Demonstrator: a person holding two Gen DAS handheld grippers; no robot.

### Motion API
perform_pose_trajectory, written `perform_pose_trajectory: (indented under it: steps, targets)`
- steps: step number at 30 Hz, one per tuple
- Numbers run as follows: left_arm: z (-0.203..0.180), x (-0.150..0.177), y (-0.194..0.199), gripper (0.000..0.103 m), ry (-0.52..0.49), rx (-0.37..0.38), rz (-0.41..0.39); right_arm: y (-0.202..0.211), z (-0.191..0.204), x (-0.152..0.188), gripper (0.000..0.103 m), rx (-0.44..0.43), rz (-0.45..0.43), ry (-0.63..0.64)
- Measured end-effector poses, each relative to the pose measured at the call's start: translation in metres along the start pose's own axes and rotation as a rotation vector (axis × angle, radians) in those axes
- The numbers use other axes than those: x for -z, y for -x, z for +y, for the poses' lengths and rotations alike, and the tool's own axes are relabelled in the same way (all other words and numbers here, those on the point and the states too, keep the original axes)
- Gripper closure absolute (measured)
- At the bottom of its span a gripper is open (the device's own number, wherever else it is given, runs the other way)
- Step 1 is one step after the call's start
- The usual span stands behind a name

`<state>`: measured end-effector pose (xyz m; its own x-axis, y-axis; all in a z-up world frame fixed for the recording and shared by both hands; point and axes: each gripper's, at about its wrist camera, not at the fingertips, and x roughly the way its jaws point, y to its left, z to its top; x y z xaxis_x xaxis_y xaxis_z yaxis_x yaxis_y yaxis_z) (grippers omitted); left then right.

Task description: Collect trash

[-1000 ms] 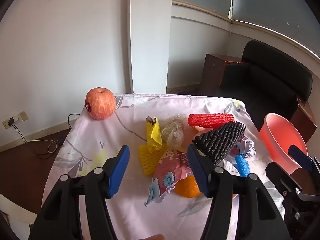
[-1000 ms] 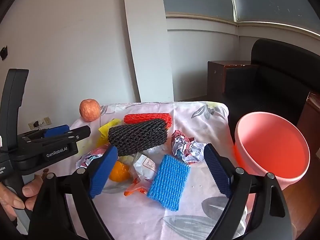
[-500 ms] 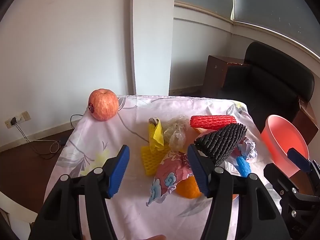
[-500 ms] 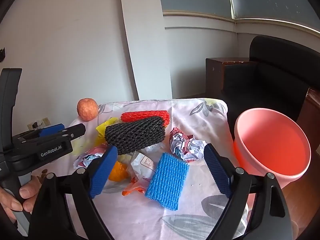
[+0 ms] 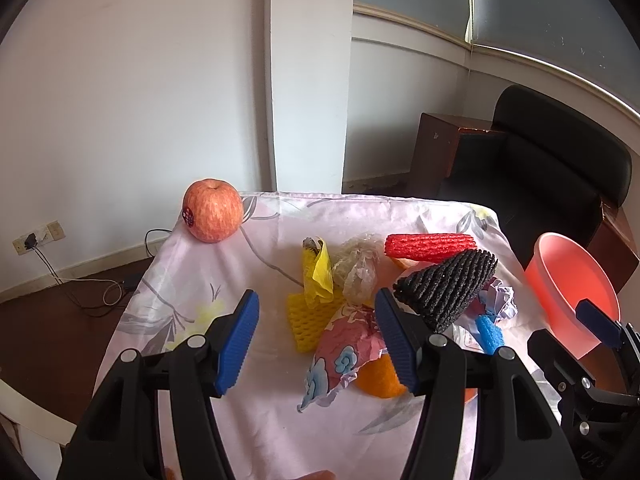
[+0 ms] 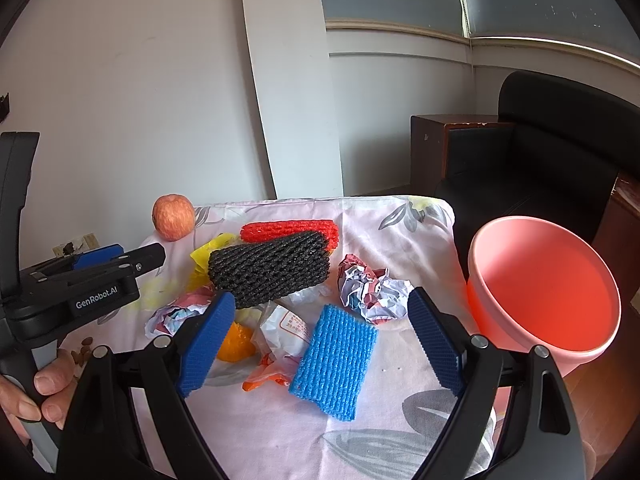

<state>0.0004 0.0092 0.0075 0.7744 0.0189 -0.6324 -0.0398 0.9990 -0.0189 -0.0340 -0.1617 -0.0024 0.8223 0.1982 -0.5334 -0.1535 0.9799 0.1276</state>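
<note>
Two black grippers with blue ribbed pads hang above the table, and both are spread wide with nothing between their pads: the left gripper (image 5: pixel 316 342) and the right gripper (image 6: pixel 316 344). Below the left gripper lies a crumpled pink wrapper with blue clouds (image 5: pixel 344 348), partly on top of a round orange fruit (image 5: pixel 376 378), with a yellow foam net (image 5: pixel 308 316) just beside them. Below the right gripper lies a flat blue foam net (image 6: pixel 334 362), touching a white plastic packet with red print (image 6: pixel 286 330). A black foam net (image 6: pixel 270 272) leans on the pile, a red foam net (image 6: pixel 290 232) lies behind it, and a crumpled ball of printed paper (image 6: pixel 370 290) sits near the blue one. All this trash rests on the table's flowery pink cloth (image 6: pixel 280 432). The pink plastic bowl (image 6: pixel 544 288) waits off the right edge of the table. I think the trash is so close together that one pinch could grab two things, or squeeze the fruit by mistake. Soft nets could slip out and fall on the floor on the way to the bowl. A low pinch could catch the cloth, pull it, and make the red-yellow apple (image 5: pixel 212 210) at the far corner roll off.
</note>
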Motion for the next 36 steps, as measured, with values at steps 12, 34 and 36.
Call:
perform_pose_trajectory:
  steps: [12,34,36]
  targets:
    - [-0.0005,-0.0001,-0.0002,0.043,-0.001,-0.004,-0.003,0.0004,0.0002,0.0006,0.014,0.008,-0.006,0.006]
    - [-0.001,0.0016,-0.0004,0.043,0.0,-0.006,-0.004,-0.0007,-0.0028,0.0003,0.014,0.013,-0.004,-0.005]
    - [-0.0012,0.0028,-0.0005,0.043,0.0,-0.006,-0.002,-0.0016,-0.0037,0.0004,0.014,0.018,0.0,-0.013]
